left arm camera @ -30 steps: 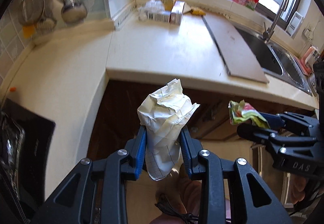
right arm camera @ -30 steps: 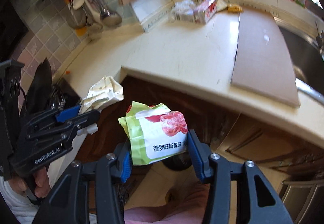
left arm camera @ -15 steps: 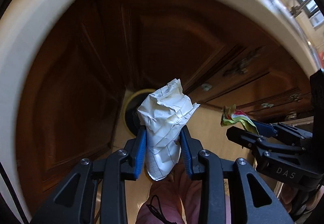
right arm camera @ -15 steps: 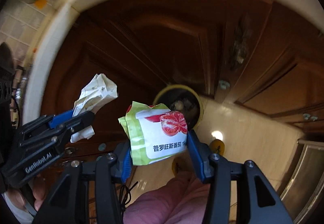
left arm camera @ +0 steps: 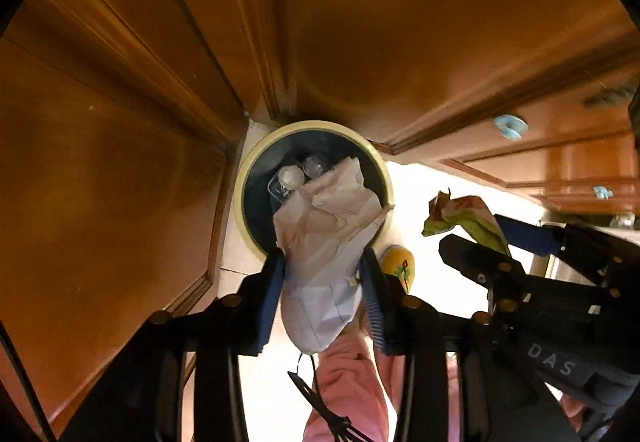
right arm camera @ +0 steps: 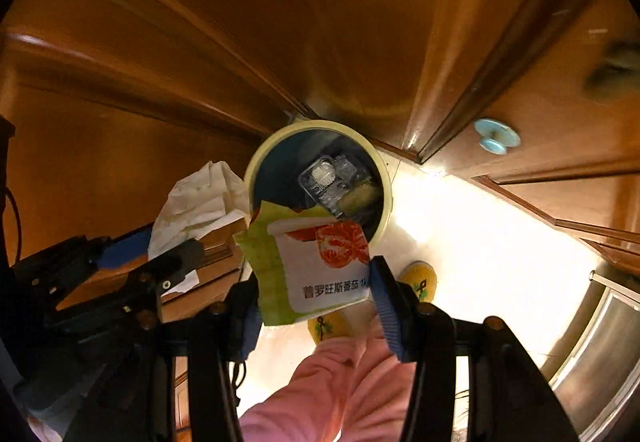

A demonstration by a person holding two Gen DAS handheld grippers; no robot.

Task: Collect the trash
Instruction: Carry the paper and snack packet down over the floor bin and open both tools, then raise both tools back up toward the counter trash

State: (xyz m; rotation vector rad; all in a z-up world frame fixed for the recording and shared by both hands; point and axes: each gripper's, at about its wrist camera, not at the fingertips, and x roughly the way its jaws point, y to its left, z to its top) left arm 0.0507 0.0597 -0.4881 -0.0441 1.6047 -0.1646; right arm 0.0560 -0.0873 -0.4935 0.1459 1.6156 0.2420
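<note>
A round bin with a cream rim [left arm camera: 240, 198] stands on the floor in the cabinet corner, with a clear plastic tray [left arm camera: 296, 174] inside. My left gripper [left arm camera: 322, 262] points straight down over it; its jaws are opening, and the crumpled white paper [left arm camera: 324, 234] is still between the pads. In the right wrist view my right gripper [right arm camera: 316, 282] is shut on a green and white tomato packet [right arm camera: 320, 262], just above the bin's near rim [right arm camera: 386, 198]. The left gripper [right arm camera: 172, 242] with the paper [right arm camera: 200, 198] shows to the left of it there.
Brown wooden cabinet doors [left arm camera: 120, 162] close in behind and on both sides of the bin, with a pale knob [right arm camera: 496, 136] at right. Below are a person's pink trouser leg [right arm camera: 332, 382] and yellow slippers [right arm camera: 420, 278] on light floor tiles. A steel appliance [right arm camera: 600, 362] is at far right.
Both grippers dropped from countertop height to just above the bin and tilted downward. The counter has left view and the bin fills the middle. The left jaws stand slightly wider around the paper.
</note>
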